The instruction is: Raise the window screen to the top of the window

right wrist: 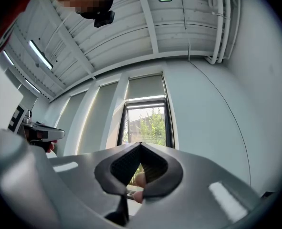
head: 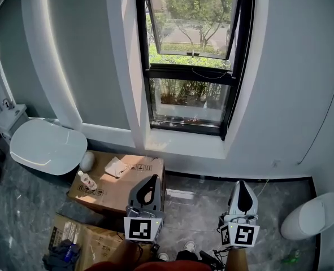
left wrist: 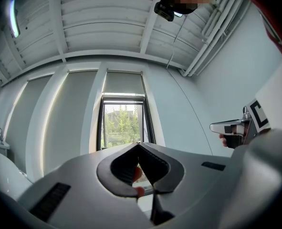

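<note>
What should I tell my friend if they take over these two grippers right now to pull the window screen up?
Left gripper: shut, empty, held low, aimed at the window.
Right gripper: shut, empty, beside it, also well short of the window.
Window: straight ahead, black frame, upper pane tilted open. The screen and its handle cannot be made out from here.
Done: nothing that shows.
Left: probably step closer, past the cardboard box, find the screen's bar, grip it and raise it to the top.
</note>
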`<state>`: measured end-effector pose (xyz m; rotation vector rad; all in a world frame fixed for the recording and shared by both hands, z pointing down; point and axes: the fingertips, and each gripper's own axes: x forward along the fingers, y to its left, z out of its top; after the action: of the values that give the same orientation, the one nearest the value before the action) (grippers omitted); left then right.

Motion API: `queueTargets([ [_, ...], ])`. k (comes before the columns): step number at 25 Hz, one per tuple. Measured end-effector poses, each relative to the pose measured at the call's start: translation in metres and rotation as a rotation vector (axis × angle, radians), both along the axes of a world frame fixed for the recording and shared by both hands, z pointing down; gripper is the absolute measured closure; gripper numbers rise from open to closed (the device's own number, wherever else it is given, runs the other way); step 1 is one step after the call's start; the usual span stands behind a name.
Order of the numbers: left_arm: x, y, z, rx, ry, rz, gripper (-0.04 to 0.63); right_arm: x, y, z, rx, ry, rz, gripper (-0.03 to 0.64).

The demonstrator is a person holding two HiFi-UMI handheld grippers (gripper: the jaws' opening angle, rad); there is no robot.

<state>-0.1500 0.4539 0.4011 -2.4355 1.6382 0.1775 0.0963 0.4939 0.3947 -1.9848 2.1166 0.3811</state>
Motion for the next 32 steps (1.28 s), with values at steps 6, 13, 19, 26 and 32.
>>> queueTargets([
  [6,0.028,-0.023,-0.003,0.002,0.017,-0.009,0.589,0.025,-0.021,0.0,0.001,0.035,-0.013,0.607],
  [13,0.067,-0.048,-0.002,0.001,0.011,-0.033,0.589,0.068,-0.046,0.003,0.003,0.045,-0.019,0.607],
  [19,0.086,-0.063,0.001,-0.006,0.002,-0.058,0.589,0.094,-0.068,0.009,-0.003,0.021,-0.032,0.607],
  [26,0.095,-0.086,0.005,-0.011,0.0,-0.074,0.589,0.103,-0.096,0.015,-0.012,0.023,-0.047,0.606],
  [32,0.098,-0.119,0.011,-0.009,0.004,-0.072,0.589,0.105,-0.127,0.019,-0.013,0.034,-0.042,0.606],
])
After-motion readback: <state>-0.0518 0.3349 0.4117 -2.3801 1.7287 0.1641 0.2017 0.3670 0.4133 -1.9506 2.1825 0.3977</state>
